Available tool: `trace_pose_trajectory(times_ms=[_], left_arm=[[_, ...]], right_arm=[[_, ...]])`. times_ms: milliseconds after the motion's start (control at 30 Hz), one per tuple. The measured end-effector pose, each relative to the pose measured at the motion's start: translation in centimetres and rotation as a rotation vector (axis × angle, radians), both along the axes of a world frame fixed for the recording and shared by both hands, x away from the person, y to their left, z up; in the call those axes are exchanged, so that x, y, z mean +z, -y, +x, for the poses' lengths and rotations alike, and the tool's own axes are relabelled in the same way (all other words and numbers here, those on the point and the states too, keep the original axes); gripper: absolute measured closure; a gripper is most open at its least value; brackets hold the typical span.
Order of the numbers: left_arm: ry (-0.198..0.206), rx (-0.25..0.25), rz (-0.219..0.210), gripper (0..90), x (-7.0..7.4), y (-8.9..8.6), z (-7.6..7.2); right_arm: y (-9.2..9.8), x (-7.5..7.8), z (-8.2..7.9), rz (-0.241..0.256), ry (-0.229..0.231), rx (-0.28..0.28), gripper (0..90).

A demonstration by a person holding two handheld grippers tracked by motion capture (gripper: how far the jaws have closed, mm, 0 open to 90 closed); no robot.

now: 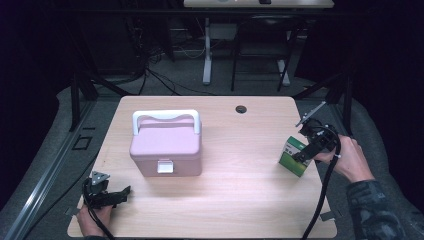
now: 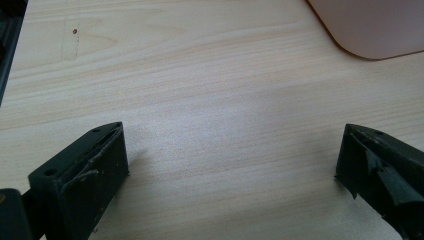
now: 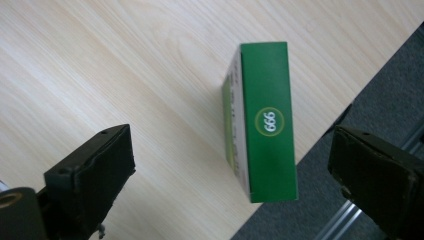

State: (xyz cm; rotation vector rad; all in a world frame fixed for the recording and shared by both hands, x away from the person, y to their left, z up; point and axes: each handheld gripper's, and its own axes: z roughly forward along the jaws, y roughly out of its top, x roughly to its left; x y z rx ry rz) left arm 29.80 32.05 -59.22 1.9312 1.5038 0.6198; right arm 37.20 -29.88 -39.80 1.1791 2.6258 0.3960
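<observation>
- Pale wood-grain tabletop carries everything here; in the high view the person's two forearms come in over its near edge.
- Nearest, at the near left corner, the left gripper lies low over the wood in the person's left hand, its grey three-cornered plate on top. In the left gripper view its jaws stand wide apart with nothing between them but bare tabletop — it holds nothing.
- A corner of the pink case shows at the upper right of that view, well apart from the jaws.
- Farther in, at the right edge, the person's right hand holds the right gripper over the green box, its cable trailing back toward the near edge.
- That green box stands on the tabletop close to the right edge. In the right gripper view the green box lies between the two jaws, nearer the right one, showing a green face with a white ring and the figures 999, or 666 read the other way up, and a paler printed side.
- The right gripper's jaws are spread wide, one on either side of the box with a clear gap to each — nothing is gripped.
- Grey floor shows past the table edge beside the box.
- Farther back on the left half, the pink case sits shut on the tabletop, white handle raised, white latch facing the near side; it is well apart from the green box.
- Beyond it, near the far edge, a round dark cable hole is set in the wood.
</observation>
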Motion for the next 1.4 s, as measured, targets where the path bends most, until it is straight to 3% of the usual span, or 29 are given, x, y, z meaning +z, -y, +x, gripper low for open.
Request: trace_pose_trajectory(times_ms=[200,300,467,833,1000,1233,1400], left_arm=[[0.0,0.002,-0.001,0.1,0.0,0.0,0.0],[-0.001,0.006,0.0,0.1,0.0,0.0,0.0],[0.001,0.004,0.002,0.0,0.0,0.0,0.0],[-0.026,0.0,0.013,0.1,0.4,0.2,0.5],[-0.016,-0.009,0.001,0.0,1.9,0.1,0.8],[-0.018,-0.063,-0.006,0.1,5.2,0.4,1.6],[-0.032,-0.121,-0.036,0.2,7.7,0.7,2.3]], right_arm=[[-0.8,0.9,-2.4,0.071,0.07,0.018,3.6],[-1.5,0.9,-3.6,0.077,0.096,0.03,3.8],[-3.5,-0.6,-5.2,0.103,0.108,0.072,3.9],[-6.1,-3.8,-5.8,0.153,0.083,0.108,4.8],[-6.4,-5.9,-6.1,0.168,0.061,0.094,4.7],[-6.3,-9.1,-6.6,0.19,0.021,0.066,4.8],[-6.2,-10.0,-6.9,0.214,0.015,0.056,4.8]])
